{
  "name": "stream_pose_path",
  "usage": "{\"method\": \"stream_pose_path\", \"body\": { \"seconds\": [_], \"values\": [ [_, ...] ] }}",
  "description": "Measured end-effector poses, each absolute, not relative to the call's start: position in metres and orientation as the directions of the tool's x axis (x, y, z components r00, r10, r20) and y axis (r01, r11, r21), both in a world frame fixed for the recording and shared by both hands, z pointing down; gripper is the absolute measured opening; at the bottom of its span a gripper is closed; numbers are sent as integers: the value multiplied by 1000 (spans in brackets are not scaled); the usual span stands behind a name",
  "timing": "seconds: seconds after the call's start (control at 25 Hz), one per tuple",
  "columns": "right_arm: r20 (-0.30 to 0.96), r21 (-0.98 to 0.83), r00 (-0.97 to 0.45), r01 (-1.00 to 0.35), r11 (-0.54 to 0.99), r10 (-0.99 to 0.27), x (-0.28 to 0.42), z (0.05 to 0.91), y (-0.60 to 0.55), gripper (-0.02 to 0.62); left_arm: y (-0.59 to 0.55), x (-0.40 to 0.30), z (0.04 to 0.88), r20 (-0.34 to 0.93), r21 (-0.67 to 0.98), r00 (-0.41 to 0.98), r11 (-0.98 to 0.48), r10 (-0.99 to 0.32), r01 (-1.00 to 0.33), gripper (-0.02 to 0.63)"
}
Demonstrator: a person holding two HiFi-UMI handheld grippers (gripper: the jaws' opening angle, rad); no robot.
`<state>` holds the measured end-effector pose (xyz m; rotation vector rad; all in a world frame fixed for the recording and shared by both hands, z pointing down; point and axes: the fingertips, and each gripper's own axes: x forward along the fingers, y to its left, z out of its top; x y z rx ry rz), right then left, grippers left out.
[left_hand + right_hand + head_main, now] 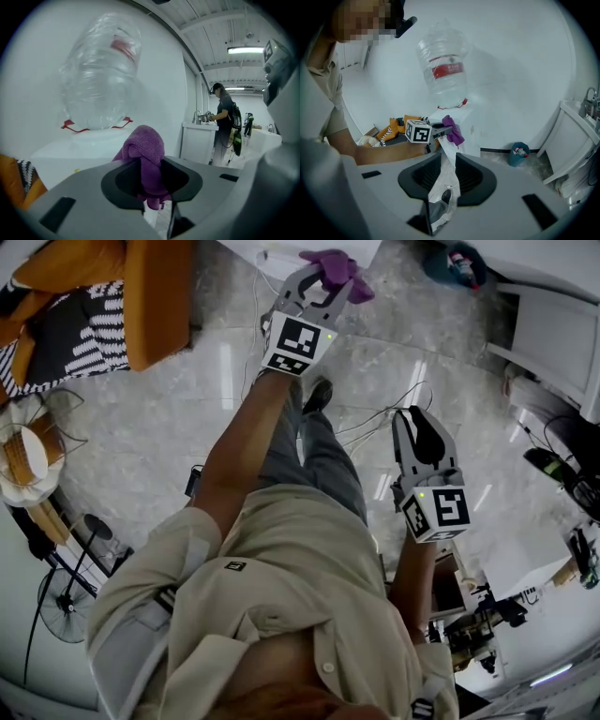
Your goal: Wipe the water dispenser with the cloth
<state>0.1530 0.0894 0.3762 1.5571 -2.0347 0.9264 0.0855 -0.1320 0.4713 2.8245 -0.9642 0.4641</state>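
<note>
Purple cloth [143,151] held at the water dispenser [471,136]
The left gripper [317,277] pinches it just beside the dispenser's white top, below the upturned clear bottle [101,75]; the right gripper [443,180] hangs well apart, jaws slightly spread on nothing

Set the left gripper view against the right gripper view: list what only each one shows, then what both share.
Only the left gripper view: a person standing at a white counter in the background, and lit ceiling lamps. Only the right gripper view: the left gripper seen from outside, the bare forearm holding it, and a blue bin. Both: the purple cloth clamped in the left gripper, the clear water bottle, the white dispenser under it, and orange cushions.
</note>
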Motion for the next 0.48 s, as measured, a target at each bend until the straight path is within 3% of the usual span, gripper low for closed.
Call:
{"method": "stream_pose_path", "body": {
  "seconds": [0.32, 0.48],
  "values": [
    [679, -273, -335, -941, 199, -653, 131, 387, 71, 101, -221, -93, 481, 356, -59, 462, -513, -812, -856, 117],
    [681, -278, -348, -937, 213, -644, 121, 391, 66, 101, -235, -108, 472, 343, -66, 454, -503, -822, -862, 117]
  ]
}}
